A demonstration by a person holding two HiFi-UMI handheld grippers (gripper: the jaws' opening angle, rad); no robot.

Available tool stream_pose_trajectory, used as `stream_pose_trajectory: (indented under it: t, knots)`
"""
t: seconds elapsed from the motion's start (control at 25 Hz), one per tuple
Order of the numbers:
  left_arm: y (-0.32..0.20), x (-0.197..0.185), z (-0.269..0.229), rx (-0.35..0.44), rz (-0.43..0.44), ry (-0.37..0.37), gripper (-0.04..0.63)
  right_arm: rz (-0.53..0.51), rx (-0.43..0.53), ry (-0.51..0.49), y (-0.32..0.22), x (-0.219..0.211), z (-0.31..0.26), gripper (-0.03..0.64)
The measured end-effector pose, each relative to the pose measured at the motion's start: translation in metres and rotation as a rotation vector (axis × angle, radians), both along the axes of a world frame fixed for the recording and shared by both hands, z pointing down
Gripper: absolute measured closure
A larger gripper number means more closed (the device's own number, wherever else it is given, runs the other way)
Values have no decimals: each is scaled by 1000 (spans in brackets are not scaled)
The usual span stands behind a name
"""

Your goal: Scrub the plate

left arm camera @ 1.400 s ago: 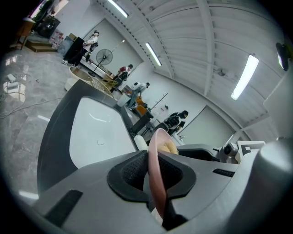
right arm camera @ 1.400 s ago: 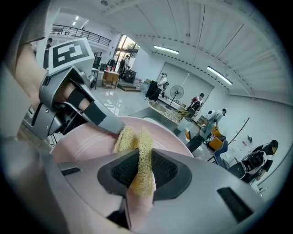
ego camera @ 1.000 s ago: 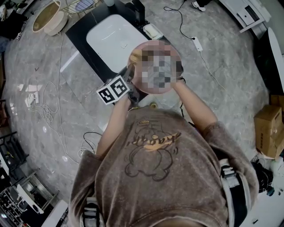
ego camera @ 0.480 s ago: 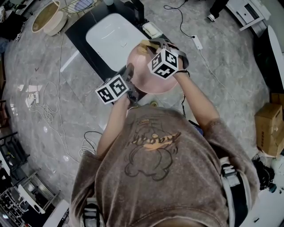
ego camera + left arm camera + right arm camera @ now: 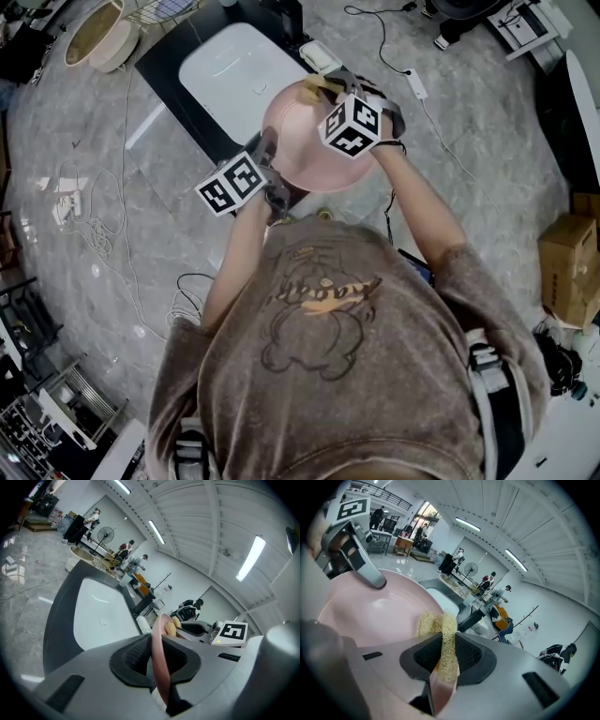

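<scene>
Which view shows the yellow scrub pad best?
The right gripper view: the scrub pad sits centre, pinched between the right gripper's fingers at the plate's rim. The head view shows only a yellow tip beyond the gripper; the left gripper view, a small lump past the plate's edge.

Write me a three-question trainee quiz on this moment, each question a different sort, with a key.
1. True or false: the left gripper is shut on the rim of the plate.
2. What does the right gripper hold?
A. a brush
B. a scrub pad
C. a cup
3. Fill in: in the head view, the plate overlaps a corner of a white ____.

Key
1. True. The rim stands edge-on between the shut jaws.
2. B. The pad is pinched in the jaws, right by the plate's face.
3. sink
</scene>
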State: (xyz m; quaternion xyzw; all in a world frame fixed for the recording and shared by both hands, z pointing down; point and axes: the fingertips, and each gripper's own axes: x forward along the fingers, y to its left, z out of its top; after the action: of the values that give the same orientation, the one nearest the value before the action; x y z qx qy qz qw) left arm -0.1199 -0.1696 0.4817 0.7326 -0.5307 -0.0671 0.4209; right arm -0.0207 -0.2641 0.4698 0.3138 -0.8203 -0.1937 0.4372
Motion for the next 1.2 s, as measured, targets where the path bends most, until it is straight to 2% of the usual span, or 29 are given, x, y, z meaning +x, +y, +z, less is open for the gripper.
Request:
stream_pose_trajectory:
  t: [0.2,0.64,1.2]
  knots:
    - [1,-10,4,-18,-39,25,557,27,0,49,-2,17,11,537]
    - [-2,-23,7,-27,-89,16,554,38,-47,97,13,39,32,537]
    - [-7,-45,19,-66,-198,60,548,-3,-152,74,56,37,55,537]
